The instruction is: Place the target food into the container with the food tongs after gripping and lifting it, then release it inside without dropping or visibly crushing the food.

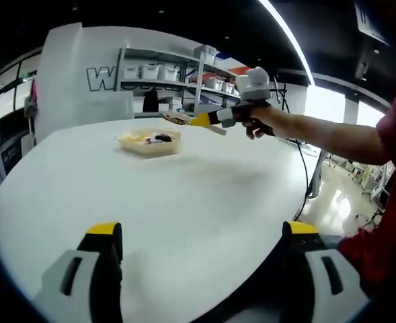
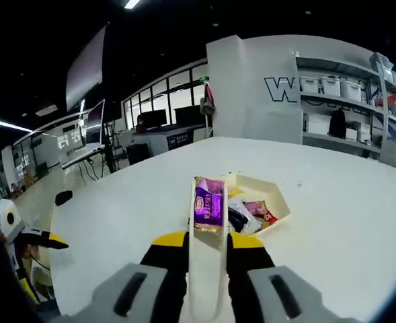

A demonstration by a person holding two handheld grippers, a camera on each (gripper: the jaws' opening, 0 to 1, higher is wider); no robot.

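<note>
Right gripper [image 2: 206, 250] with jaws pressed onto the cream food tongs [image 2: 204, 269], tongs reaching forward over the white table [image 2: 117, 202]. At the tong tips, a purple snack packet [image 2: 208, 205] pinched and held up just above the near rim of the beige container [image 2: 275, 205], other wrapped snacks lying inside. From the left gripper view: left gripper [image 1: 204, 259] low over the near table edge, jaws spread wide, nothing between them; container well ahead; a hand [image 1: 261, 121] holding the right gripper beside and above it. Shelves with white bins [image 1: 154, 70] behind.
</note>
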